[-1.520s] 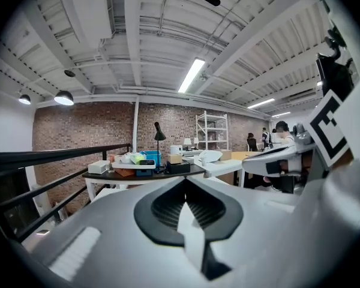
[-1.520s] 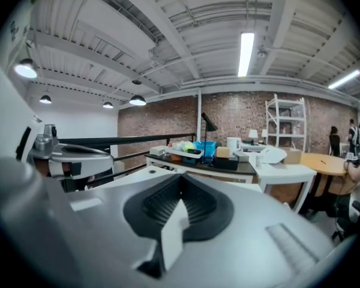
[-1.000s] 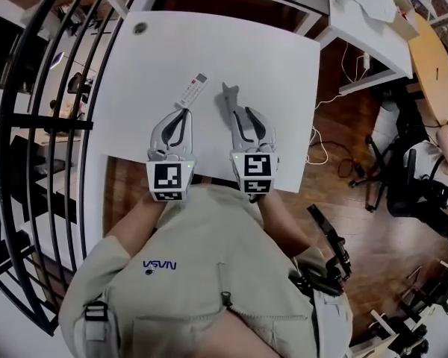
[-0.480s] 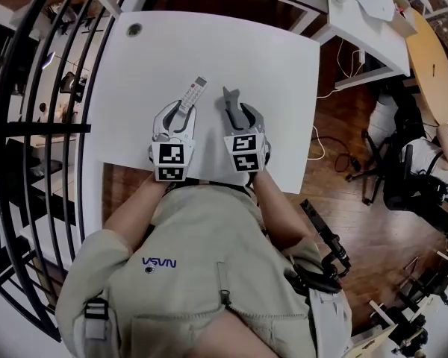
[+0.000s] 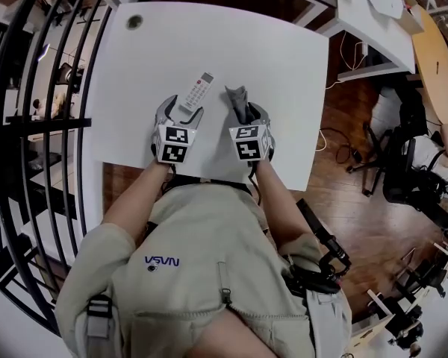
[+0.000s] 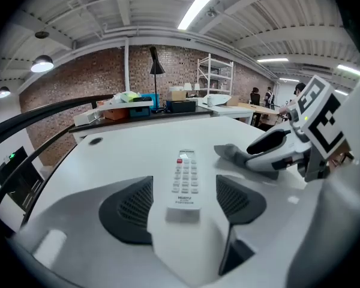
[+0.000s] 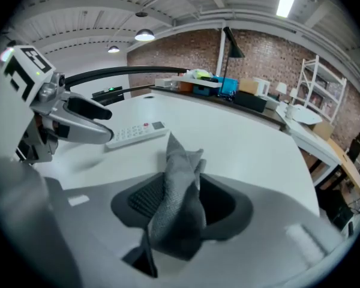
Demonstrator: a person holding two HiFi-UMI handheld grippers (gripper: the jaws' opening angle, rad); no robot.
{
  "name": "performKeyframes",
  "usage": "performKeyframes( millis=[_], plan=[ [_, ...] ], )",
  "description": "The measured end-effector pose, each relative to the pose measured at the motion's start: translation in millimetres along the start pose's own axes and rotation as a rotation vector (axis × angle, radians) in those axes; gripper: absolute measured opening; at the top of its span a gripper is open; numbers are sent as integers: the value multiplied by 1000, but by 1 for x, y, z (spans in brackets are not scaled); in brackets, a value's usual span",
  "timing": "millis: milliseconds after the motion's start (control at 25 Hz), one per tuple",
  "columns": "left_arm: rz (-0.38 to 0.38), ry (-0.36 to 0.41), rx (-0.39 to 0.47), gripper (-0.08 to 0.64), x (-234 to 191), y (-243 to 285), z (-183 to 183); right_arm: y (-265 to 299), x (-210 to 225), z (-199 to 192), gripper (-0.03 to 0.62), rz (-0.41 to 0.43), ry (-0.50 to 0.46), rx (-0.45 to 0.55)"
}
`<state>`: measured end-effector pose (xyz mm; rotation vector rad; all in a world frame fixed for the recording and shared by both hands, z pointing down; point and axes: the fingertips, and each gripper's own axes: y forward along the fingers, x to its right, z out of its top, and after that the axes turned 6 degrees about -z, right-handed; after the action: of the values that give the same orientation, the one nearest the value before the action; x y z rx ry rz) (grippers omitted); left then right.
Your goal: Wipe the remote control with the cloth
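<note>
There is one white rectangular table, and on it one slim white push-button remote control and one crumpled grey woven cloth. There are two grey two-jaw grippers, the left gripper and the right gripper. One small dark round spot, perhaps a cable grommet, marks the tabletop. One black desk lamp stands beyond.

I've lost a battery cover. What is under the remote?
The remote lies on the white table, and nothing shows sticking out beneath it. Whatever its body covers can't be seen.
</note>
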<state>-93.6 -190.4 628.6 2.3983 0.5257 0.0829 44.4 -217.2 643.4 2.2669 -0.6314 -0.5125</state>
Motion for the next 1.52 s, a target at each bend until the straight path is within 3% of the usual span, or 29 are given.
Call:
performKeyframes(
  millis=[240,360,480,880,1400,1440,1520],
  plan=[
    [-44,-24,-48,360,0,20,-22,8,0,-7,178,-7,18,-26],
    [-52,-34,-78,362,0,24,-30,8,3,-8,73,-20,31,-27],
    [-53,-40,-95,362,-1,28,-37,8,9,-11,54,-26,47,-26],
    [-74,-44,-87,365,-2,27,-39,-20,12,4,48,-28,180,61],
    [-91,-45,-130,344,3,35,-32,-54,-1,38,49,33,242,178],
    [-93,-42,-121,337,2,34,-32,-56,-2,40,49,37,243,185],
    [-99,-32,-100,246,1,35,-30,-59,-4,42,49,44,244,194]
  ],
)
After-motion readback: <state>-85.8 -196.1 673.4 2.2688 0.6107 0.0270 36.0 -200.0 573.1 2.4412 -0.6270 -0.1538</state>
